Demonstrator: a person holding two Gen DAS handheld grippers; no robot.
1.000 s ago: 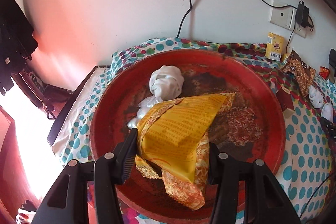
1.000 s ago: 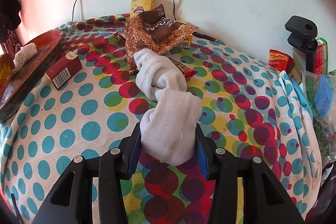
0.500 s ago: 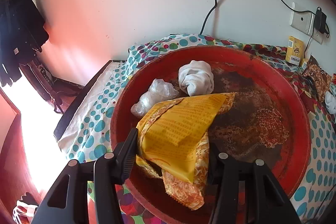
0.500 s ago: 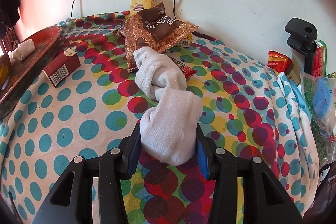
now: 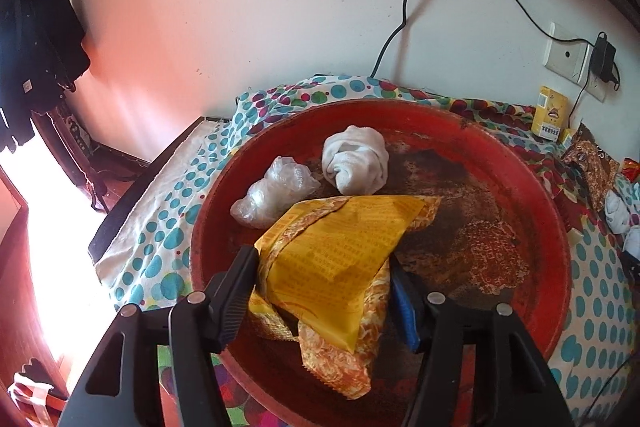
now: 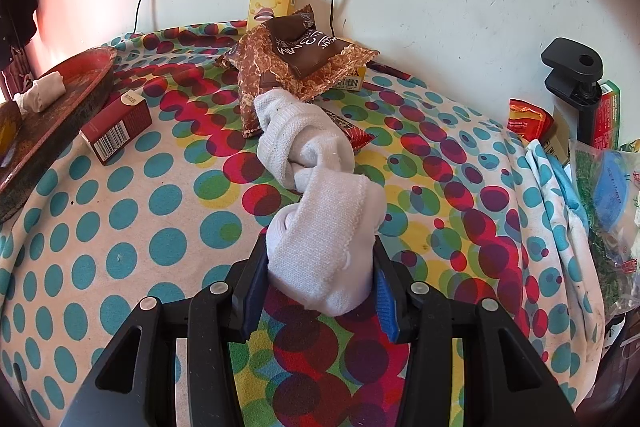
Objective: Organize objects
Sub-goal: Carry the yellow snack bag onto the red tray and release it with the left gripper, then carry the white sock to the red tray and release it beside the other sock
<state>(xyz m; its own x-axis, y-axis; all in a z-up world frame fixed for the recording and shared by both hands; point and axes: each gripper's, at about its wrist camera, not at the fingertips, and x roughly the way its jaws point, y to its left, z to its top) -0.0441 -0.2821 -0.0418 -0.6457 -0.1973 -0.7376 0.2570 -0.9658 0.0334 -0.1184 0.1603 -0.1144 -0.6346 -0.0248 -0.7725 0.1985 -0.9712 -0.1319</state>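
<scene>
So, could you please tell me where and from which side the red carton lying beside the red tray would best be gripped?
Probably across the red carton's two long side faces, coming from above. It lies flat on the spotted cloth with its broad face up, so the narrower width should fit between the jaws. Its end nearest the red tray sits close to the rim, so grip nearer the barcode end.

One red tray (image 5: 520,163) carries three things: one yellow packet (image 5: 336,259), one rolled white sock (image 5: 356,159) and one crumpled clear plastic bag (image 5: 276,193). On the spotted cloth lie two more rolled white socks (image 6: 320,251), one red carton (image 6: 116,131), one yellow box (image 6: 272,3) and one brown snack bag (image 6: 304,55).
</scene>
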